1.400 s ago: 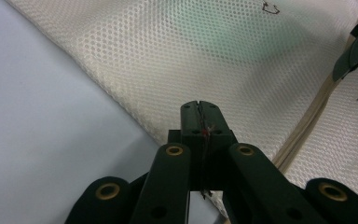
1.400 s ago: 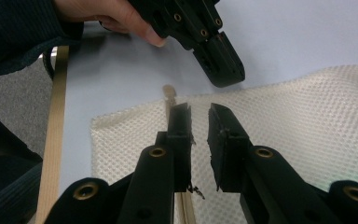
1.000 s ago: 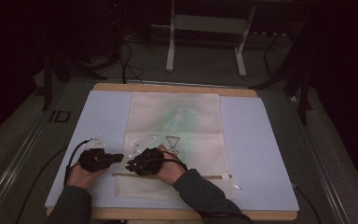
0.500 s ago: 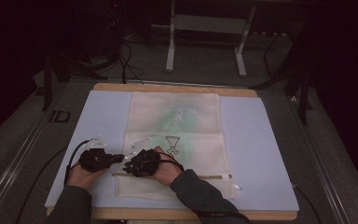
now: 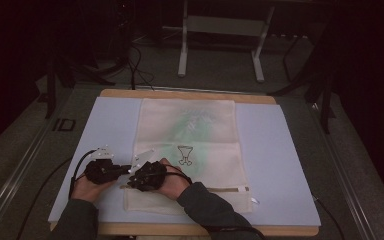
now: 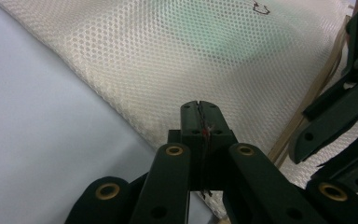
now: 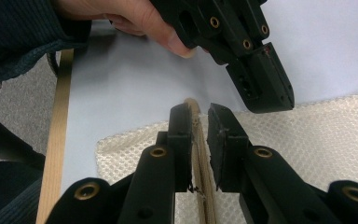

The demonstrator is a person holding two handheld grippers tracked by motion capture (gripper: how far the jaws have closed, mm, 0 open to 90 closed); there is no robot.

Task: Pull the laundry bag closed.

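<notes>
A cream mesh bag [image 5: 190,130] lies flat on the pale blue mat [image 5: 280,150]. A tan zip strip [image 5: 195,189] runs across its near end. My right gripper [image 5: 129,183] points left at the bag's near left corner. In the right gripper view its jaws [image 7: 199,116] straddle the tan strip [image 7: 200,177] with a narrow gap left; they have just been closing. My left gripper [image 5: 130,169] sits close beside it, jaws pressed together [image 6: 199,109] over the bag's left edge [image 6: 168,60]. Its black tip [image 7: 270,93] hangs just above the mesh.
A wooden table edge [image 5: 180,94] frames the mat. A small black goblet drawing [image 5: 183,154] marks the bag's middle. A metal stand [image 5: 220,30] rises behind the table on the dark floor. Cables trail from both grippers at the near left.
My right gripper has edged a little left along the tan strip, closer to the left gripper. The left hand has stayed put.
</notes>
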